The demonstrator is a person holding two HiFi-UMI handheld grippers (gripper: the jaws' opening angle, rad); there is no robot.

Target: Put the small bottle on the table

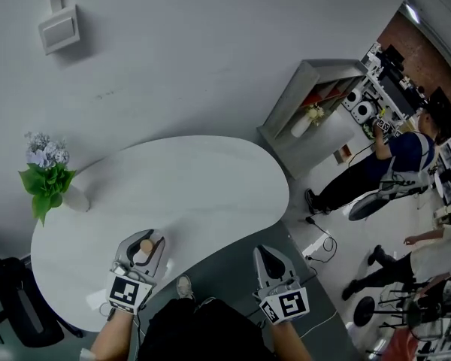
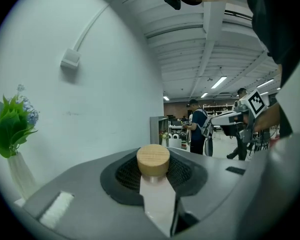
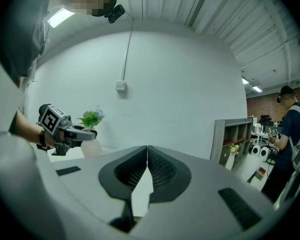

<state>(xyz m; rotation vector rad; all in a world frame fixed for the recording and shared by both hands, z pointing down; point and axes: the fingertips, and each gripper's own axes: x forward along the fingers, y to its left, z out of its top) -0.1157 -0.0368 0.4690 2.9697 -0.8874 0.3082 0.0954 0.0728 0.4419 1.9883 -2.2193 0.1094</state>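
Note:
The small bottle (image 1: 143, 251) has a pale body and a round wooden cap (image 2: 153, 160). It sits between the jaws of my left gripper (image 1: 141, 244), which is shut on it, held over the near left part of the white table (image 1: 188, 194). In the left gripper view the bottle (image 2: 158, 199) fills the gap between the jaws, cap pointing forward. My right gripper (image 1: 270, 254) hangs off the table's near right edge, over the floor. Its jaws meet along one line in the right gripper view (image 3: 147, 153), with nothing between them.
A white vase with green leaves and pale flowers (image 1: 49, 173) stands at the table's left edge. A grey shelf unit (image 1: 310, 107) stands against the wall beyond the table. People (image 1: 383, 168) stand at the right, with cables (image 1: 323, 243) on the floor.

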